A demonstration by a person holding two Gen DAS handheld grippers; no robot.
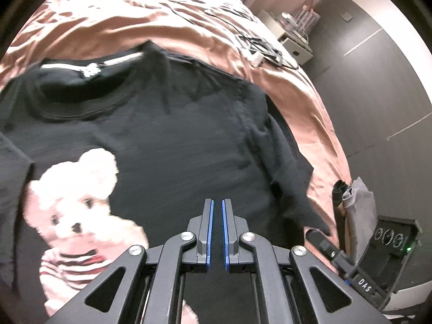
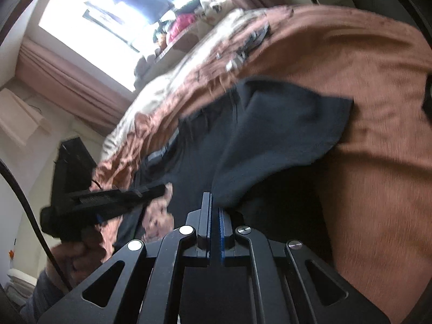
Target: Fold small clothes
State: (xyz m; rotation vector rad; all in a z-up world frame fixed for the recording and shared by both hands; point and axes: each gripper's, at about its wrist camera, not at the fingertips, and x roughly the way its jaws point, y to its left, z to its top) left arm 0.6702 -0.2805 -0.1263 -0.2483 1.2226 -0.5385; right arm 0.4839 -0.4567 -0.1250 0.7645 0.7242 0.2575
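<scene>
A small black shirt with a white teddy bear print lies flat on a pink-brown bedspread, collar toward the far side. My left gripper hovers over the shirt's lower middle, its jaws almost closed with a narrow gap and nothing between them. In the right wrist view my right gripper is shut on the black shirt's fabric, which is lifted and draped beyond the jaws, a sleeve spreading to the right. The left gripper shows there at the left, held in a hand.
Cables and dark devices lie on the bed's far right part. A white bedside cabinet stands beyond the bed. A bright window with curtains is behind the bed. The bedspread fills the right side.
</scene>
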